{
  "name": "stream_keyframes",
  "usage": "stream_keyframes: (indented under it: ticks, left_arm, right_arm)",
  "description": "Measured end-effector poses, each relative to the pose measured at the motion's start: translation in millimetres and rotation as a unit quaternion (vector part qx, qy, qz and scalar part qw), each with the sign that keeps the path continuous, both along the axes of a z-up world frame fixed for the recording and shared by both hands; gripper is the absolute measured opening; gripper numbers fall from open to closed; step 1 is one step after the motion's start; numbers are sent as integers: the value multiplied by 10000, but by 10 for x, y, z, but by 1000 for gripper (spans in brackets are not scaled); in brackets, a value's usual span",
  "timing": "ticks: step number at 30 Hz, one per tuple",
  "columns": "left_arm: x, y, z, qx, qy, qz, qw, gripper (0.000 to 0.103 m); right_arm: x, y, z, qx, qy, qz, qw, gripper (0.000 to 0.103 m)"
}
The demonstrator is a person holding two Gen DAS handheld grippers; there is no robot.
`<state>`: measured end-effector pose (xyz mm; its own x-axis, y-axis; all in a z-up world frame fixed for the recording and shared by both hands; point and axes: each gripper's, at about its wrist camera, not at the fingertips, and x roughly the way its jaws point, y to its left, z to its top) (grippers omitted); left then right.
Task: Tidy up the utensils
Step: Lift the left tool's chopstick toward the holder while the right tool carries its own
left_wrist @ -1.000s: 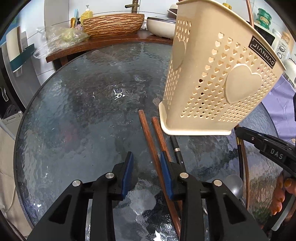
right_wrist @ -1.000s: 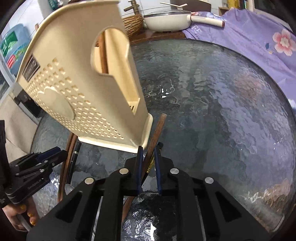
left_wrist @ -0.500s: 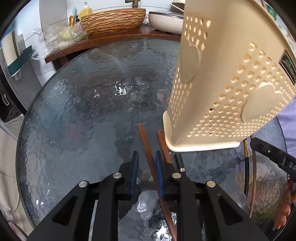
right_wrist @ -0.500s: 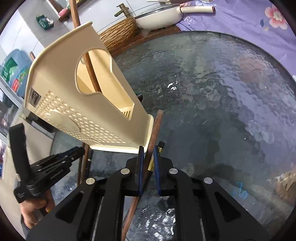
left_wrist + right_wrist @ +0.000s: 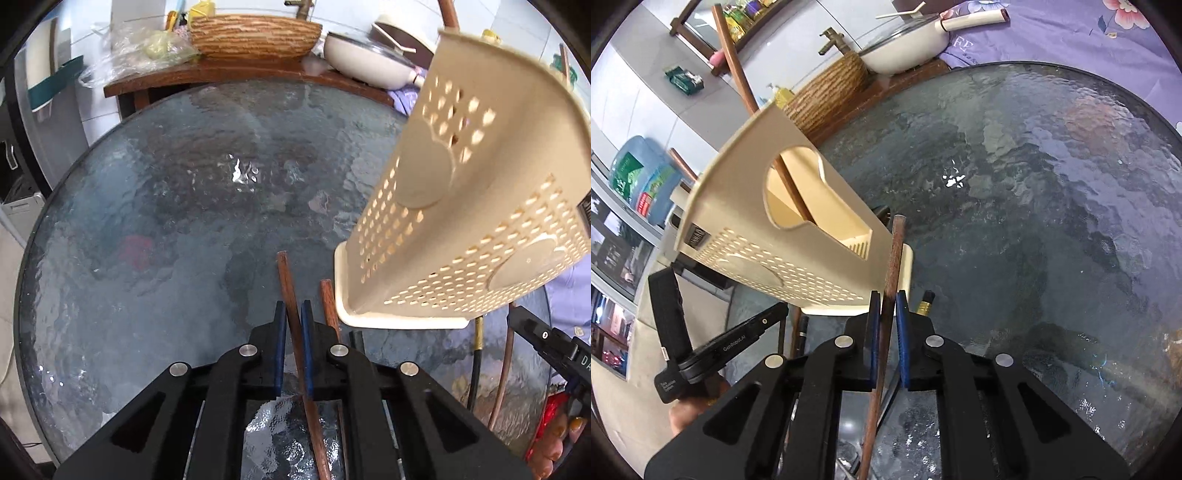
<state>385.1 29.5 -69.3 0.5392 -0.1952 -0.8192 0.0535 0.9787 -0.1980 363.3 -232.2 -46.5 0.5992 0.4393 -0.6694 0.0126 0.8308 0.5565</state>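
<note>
A cream perforated utensil holder (image 5: 458,206) stands on the round glass table; it also shows in the right wrist view (image 5: 783,236), with a wooden stick (image 5: 738,74) standing in it. My left gripper (image 5: 293,314) is shut on a brown wooden chopstick (image 5: 286,280) that points forward, low over the glass. A second brown chopstick (image 5: 328,302) lies just right of it by the holder's base. My right gripper (image 5: 886,302) is shut on another brown chopstick (image 5: 895,251), whose tip rises in front of the holder's corner.
A black-and-gold utensil (image 5: 478,343) and a thin brown handle (image 5: 504,373) lie on the glass table (image 5: 166,206) beside the holder. A woven basket (image 5: 255,35) and a white pan (image 5: 369,61) sit on the wooden counter behind. Purple cloth (image 5: 1071,33) lies to the right.
My left gripper went from open to shut on the chopstick. My right gripper lifted its chopstick higher, and its view tilted up toward the holder.
</note>
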Motion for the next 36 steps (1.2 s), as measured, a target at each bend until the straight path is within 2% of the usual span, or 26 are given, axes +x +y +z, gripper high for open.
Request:
stream_keyframes:
  ticks: [9,22,36]
  left_arm:
    - [-198,95,438,-169,-658,128,9976,7]
    - [-704,89,1034,-312,-1592,93,9867,7]
    - [-1030,37,1326,-338,-2086,-90,9774,6]
  right_arm:
    - [-133,-6,216,227,-458,28,9987,8]
    - [-595,212,917,-482,-1767,351,9825,8]
    - [-964,397,1254,-878,-2331,675,9661,8]
